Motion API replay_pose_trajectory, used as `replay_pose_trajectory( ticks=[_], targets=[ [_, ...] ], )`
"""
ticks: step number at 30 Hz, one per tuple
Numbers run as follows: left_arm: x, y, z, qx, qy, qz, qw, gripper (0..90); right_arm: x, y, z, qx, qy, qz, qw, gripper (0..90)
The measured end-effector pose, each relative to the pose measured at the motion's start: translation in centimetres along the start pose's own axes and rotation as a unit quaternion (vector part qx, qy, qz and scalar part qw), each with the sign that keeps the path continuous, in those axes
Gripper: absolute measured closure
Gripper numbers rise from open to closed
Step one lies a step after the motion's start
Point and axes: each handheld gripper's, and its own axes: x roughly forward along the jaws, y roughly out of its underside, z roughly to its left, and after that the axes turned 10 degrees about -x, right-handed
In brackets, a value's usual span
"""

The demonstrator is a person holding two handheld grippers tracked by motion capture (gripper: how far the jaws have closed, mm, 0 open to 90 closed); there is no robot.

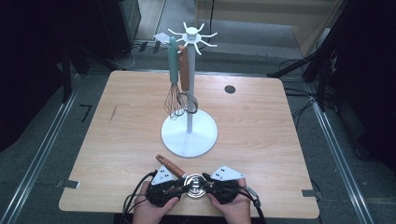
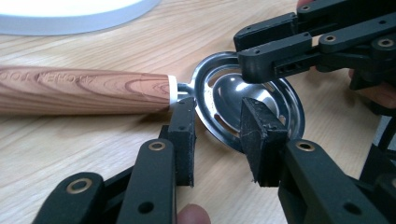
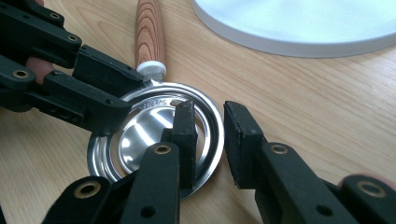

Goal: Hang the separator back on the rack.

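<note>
My right claw (image 3: 205, 140) pinches the rim of the egg separator (image 3: 154, 140) at bottom centre, its wooden handle pointing up-left, while my left claw (image 2: 217, 135) straddles the bowl loosely.

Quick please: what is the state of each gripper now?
Left gripper: jaws around the egg separator's rim; grip cannot be told.
Right gripper: the same.
</note>
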Motion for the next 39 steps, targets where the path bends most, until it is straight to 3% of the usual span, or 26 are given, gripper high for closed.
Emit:
replay_pose_trajectory(
  ticks=[4, 9, 13, 17, 19, 22, 24, 30, 33, 39],
  targets=[
    [-0.8, -0.2, 0.1, -0.001, -0.006, -0.017, 0.9998, 59.4, -0.5, 0.2, -0.2, -0.015, 0.016, 0.008, 0.9997, 76.3],
    [-3.0, -0.5, 1.4, -0.004, -0.006, -0.042, 0.9991, 55.4, -1.3, 0.1, -0.7, 0.003, 0.023, -0.016, 0.9996, 72.1],
    [-5.1, -0.5, 3.2, -0.007, -0.022, -0.06, 0.9979, 54.3, -1.9, -0.3, -0.4, -0.003, 0.03, -0.041, 0.9987, 73.4],
    [-7.3, -0.3, 6.4, -0.025, -0.058, -0.072, 0.9954, 48.4, -1.4, -0.6, 0.7, -0.012, 0.0, -0.036, 0.9993, 77.0],
    [-8.2, -0.2, 7.9, -0.042, -0.077, -0.078, 0.9931, 40.8, -0.8, -0.7, 1.3, -0.02, -0.015, -0.023, 0.9994, 78.0],
    [-10.0, 0.0, 10.3, -0.062, -0.128, -0.097, 0.9852, 34.0, -0.2, -0.6, 1.7, -0.024, -0.019, -0.012, 0.9995, 78.3],
    [-11.0, 0.1, 11.6, -0.077, -0.147, -0.109, 0.9801, 29.1, 0.1, -0.6, 1.7, -0.027, -0.016, -0.004, 0.9995, 78.6],
    [-12.8, 0.5, 14.4, -0.11, -0.173, -0.13, 0.9701, 21.4, 0.3, -0.2, 1.4, -0.03, -0.016, 0.014, 0.9993, 79.0],
    [-13.2, 0.6, 15.0, -0.118, -0.175, -0.137, 0.9678, 17.3, 0.1, 0.0, 1.2, -0.032, -0.018, 0.016, 0.9992, 79.1],
    [-13.3, 0.8, 15.5, -0.127, -0.166, -0.144, 0.9672, 14.7, -0.8, 0.8, 0.5, -0.027, -0.019, 0.014, 0.9994, 77.9]
  ],
)
